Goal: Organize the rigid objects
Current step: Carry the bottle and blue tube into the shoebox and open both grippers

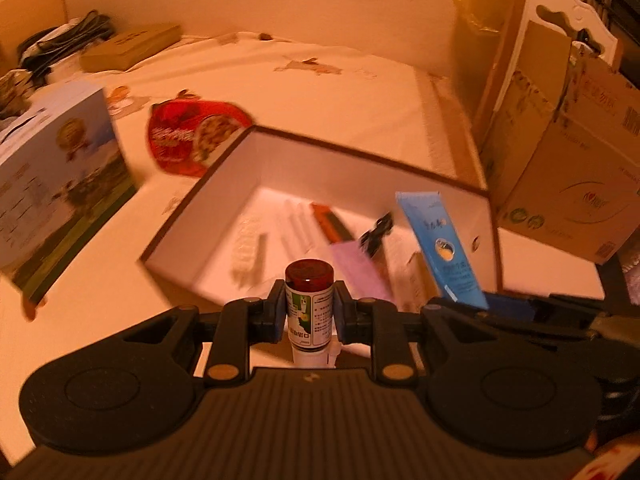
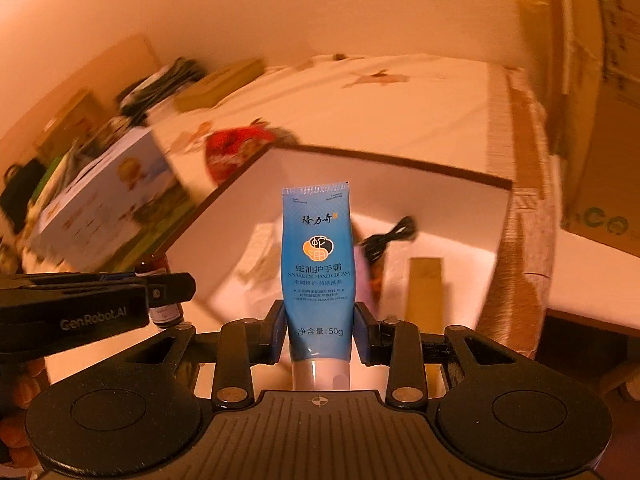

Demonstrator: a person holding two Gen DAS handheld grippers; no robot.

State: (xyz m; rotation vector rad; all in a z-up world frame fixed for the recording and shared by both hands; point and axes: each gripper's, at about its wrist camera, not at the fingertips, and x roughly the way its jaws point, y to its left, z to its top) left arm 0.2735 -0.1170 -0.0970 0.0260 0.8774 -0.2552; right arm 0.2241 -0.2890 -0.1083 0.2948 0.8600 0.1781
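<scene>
Two loads hang above the open white brown-rimmed box: the left gripper clamps a small brown glass bottle, the right gripper pinches a blue plastic hand-cream tube. Side by side, they risk colliding, and the smooth tube may slip.

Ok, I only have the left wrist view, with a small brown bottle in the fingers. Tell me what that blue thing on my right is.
Observer: The right gripper is shut on a blue tube, cap end toward its camera; the print reads snake oil hand cream.
Operator: Confirm my bottle from the other side.
Observer: In the right wrist view the brown bottle shows between the left gripper's fingers, a pale label on its lower half.
Operator: Check the box's right side, behind the tube.
Observer: A long tan carton lies inside the open box, beside a black cord.
</scene>
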